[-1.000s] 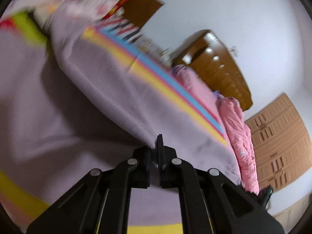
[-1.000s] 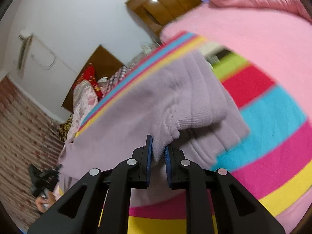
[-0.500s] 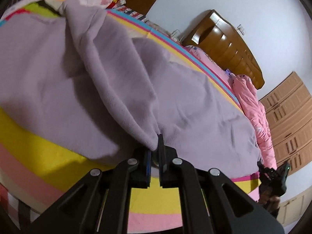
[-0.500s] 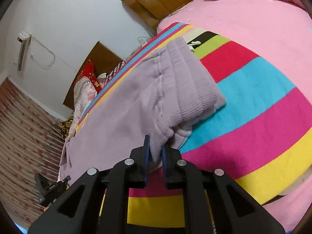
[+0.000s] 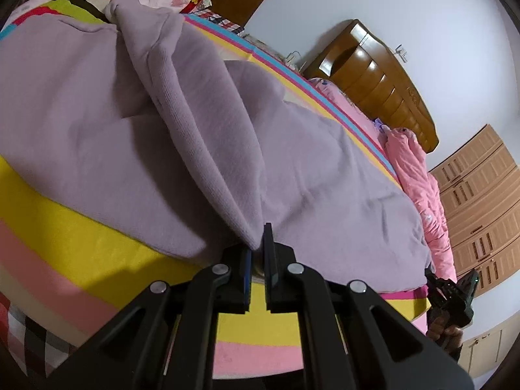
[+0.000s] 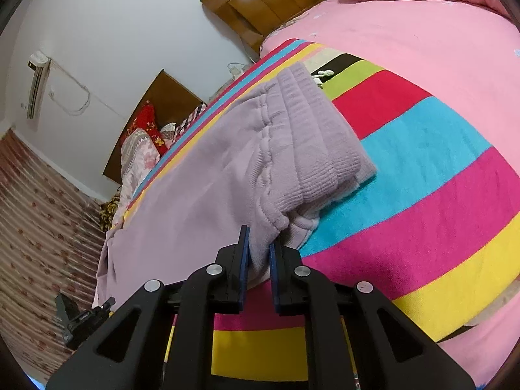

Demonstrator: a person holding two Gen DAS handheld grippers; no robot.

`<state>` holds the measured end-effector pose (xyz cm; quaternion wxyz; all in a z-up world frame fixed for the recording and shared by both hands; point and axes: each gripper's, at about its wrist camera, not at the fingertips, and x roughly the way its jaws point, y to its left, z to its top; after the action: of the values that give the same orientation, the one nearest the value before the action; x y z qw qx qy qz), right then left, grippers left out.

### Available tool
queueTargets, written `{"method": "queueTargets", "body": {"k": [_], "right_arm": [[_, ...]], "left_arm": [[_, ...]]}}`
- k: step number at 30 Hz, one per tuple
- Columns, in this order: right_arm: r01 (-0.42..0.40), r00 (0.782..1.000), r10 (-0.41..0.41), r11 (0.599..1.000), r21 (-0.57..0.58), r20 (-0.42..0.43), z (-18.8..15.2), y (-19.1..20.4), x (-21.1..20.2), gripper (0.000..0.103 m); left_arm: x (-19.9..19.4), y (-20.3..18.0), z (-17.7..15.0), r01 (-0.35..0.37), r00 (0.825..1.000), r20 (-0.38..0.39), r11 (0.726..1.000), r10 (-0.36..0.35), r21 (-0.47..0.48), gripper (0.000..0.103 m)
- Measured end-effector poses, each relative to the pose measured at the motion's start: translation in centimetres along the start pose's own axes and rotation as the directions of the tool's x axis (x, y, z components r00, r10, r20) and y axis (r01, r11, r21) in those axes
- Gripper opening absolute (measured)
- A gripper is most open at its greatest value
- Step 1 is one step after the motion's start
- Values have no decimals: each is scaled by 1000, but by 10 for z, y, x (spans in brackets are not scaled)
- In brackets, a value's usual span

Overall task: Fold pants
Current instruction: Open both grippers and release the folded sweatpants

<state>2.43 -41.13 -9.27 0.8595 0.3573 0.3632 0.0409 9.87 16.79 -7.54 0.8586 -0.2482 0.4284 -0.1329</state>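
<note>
Lilac fleece pants (image 5: 201,136) lie spread along a striped blanket on a bed. In the left wrist view my left gripper (image 5: 257,247) is shut on a folded edge of a leg, which rises as a ridge toward the far cuff (image 5: 123,3). In the right wrist view my right gripper (image 6: 258,247) is shut on the pants (image 6: 208,175) at the gathered corner of the ribbed waistband (image 6: 312,136), which lies folded over on the blanket. The other gripper shows small at the frame edge in each view, as the right gripper (image 5: 455,292) and the left gripper (image 6: 81,315).
The striped blanket (image 6: 422,162) covers a pink sheet (image 6: 422,32). A wooden headboard (image 5: 373,74) and a pink quilt (image 5: 419,175) lie at the bed's head. Floral pillows (image 6: 139,152) sit beside the bed, a wardrobe (image 5: 477,195) stands to the right, and a patterned curtain (image 6: 39,211) hangs left.
Both grippers sank toward the bed with the cloth held. The lifted pants settled flat onto the blanket, and the waistband fold came to rest. Hardly anything moved in the last half second.
</note>
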Motion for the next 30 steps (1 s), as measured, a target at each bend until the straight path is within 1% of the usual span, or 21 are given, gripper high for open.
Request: {"method": "queueTargets", "body": {"k": [4, 7, 11, 12, 13, 14, 15, 16, 17, 18, 19, 20, 21, 22, 24, 25, 26, 27, 28, 30], "right_arm": [[16, 1000, -16, 1000, -10, 5, -1, 3, 0, 9], [12, 1000, -12, 1000, -7, 12, -3, 2, 0, 8], [25, 1000, -25, 1000, -3, 9, -3, 2, -2, 6], [36, 999, -36, 999, -3, 9, -4, 4, -4, 10], [50, 999, -49, 999, -6, 7, -4, 6, -7, 21], [78, 997, -78, 997, -10, 10, -5, 11, -14, 32], [128, 991, -128, 992, -13, 30, -7, 17, -22, 46], [163, 985, -161, 986, -26, 66, -8, 24, -31, 48], [186, 977, -178, 980, -68, 118, -9, 35, -42, 48], [210, 970, -192, 971, -114, 151, -10, 47, -48, 48], [249, 959, -215, 951, -184, 183, -11, 66, -50, 49], [259, 957, -218, 938, -230, 190, -12, 79, -48, 51], [255, 961, -207, 923, -288, 185, -13, 96, -42, 57], [245, 965, -195, 907, -341, 176, -15, 111, -33, 68], [259, 965, -208, 848, -462, 159, -21, 145, -7, 77], [262, 965, -214, 827, -497, 153, -22, 154, 2, 78], [259, 966, -218, 797, -546, 140, -24, 166, 17, 78], [261, 964, -235, 776, -574, 122, -25, 172, 29, 81], [272, 960, -260, 765, -584, 107, -26, 173, 37, 82], [282, 951, -301, 761, -585, 67, -29, 161, 47, 87]], "left_arm": [[1, -3, -1, -9, 1000, 0, 1000, 9, 17, 6], [3, 0, -3, 3, 1000, 3, 1000, -3, 10, 6], [2, -4, -3, -12, 1000, -1, 1000, 12, 17, 11], [0, -5, -3, -9, 1000, -8, 1000, 9, 11, 14], [-5, -6, -2, -25, 1000, -15, 1000, 25, 7, 28], [-12, -8, -1, -64, 998, 6, 998, 64, 13, 50], [-28, -14, 0, -162, 984, 85, 986, 159, 30, 61], [-40, -21, 0, -208, 968, 156, 977, 198, 47, 72], [-53, -30, 2, -225, 954, 220, 972, 204, 74, 74], [-58, -37, 5, -223, 950, 244, 970, 194, 97, 75], [-62, -50, 11, -206, 952, 254, 969, 168, 132, 78], [-59, -63, 17, -179, 960, 246, 969, 134, 171, 85], [-53, -76, 21, -152, 969, 225, 965, 102, 214, 90], [-38, -93, 27, -118, 982, 177, 955, 71, 272, 95], [-1, -120, 35, -73, 994, 102, 935, 40, 347, 95], [13, -128, 36, -78, 995, 81, 931, 53, 356, 95], [35, -134, 41, -89, 996, 33, 929, 82, 360, 95], [52, -135, 43, -87, 995, -11, 930, 97, 356, 95], [72, -131, 45, -99, 991, -56, 936, 125, 339, 95], [93, -116, 43, -157, 975, -106, 942, 196, 297, 95]]}}
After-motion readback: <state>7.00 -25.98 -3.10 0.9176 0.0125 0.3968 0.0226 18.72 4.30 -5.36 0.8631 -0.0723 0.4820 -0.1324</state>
